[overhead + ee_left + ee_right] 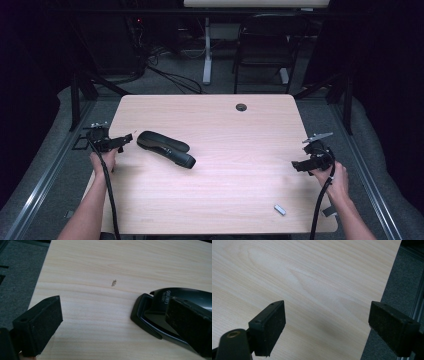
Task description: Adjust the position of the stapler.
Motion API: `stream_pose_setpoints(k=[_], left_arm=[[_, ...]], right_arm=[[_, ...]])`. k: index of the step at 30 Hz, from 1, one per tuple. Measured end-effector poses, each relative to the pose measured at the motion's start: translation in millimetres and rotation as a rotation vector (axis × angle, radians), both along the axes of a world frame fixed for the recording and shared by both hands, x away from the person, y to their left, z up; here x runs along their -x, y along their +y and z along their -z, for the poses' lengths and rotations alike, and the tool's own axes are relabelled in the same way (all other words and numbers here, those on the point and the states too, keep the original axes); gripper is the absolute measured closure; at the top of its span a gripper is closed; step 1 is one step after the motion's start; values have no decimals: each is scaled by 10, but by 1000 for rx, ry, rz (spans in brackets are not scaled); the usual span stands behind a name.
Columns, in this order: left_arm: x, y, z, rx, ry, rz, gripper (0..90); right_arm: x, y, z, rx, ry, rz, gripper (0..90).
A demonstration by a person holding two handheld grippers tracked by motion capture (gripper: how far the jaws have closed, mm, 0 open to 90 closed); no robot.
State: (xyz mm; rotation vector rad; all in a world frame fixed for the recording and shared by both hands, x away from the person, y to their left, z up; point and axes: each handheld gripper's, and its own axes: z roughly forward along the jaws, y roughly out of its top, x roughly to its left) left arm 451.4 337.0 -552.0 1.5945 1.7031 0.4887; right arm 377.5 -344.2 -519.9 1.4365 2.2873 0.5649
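Jaws of the left gripper [129,137] stand spread, just beside a black stapler [166,148] on the wooden table [240,190]. Right gripper [296,165] hovers at the table's right edge, jaws spread wide too.

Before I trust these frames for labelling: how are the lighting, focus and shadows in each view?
High view: table evenly lit, surroundings nearly black, black stapler sharp enough. Left gripper view: wood grain crisp, the jaws close to the lens soft, stapler text barely legible. Right gripper view: a faint soft shadow on the wood between the jaws, no glare.
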Motion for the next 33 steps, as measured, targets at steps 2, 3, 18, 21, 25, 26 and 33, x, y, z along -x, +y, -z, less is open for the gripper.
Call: stream_pose_setpoints(k=[2, 3, 18, 21, 25, 26, 33], left_arm=[[-7, -9, 6, 8, 7, 3, 5], [-20, -19, 8, 24, 20, 26, 5], [-97, -226, -95, -23, -22, 103, 50], [-122, -233, -92, -42, -41, 104, 110], [-148, -251, -71, -51, -44, 120, 338], [-147, -257, -75, -57, -33, 117, 374], [-201, -297, -36, -97, -61, 150, 658]], right_arm=[[11, -37, 19, -26, 15, 1, 137], [11, -47, 21, -23, 18, 0, 137], [-14, 89, 8, 1, 10, -53, 137], [-25, 97, 23, 4, 17, -59, 137], [-9, 98, 27, 5, 26, -67, 140], [-4, 95, 23, 8, 28, -68, 140], [4, 114, 37, 19, 29, -80, 143]])
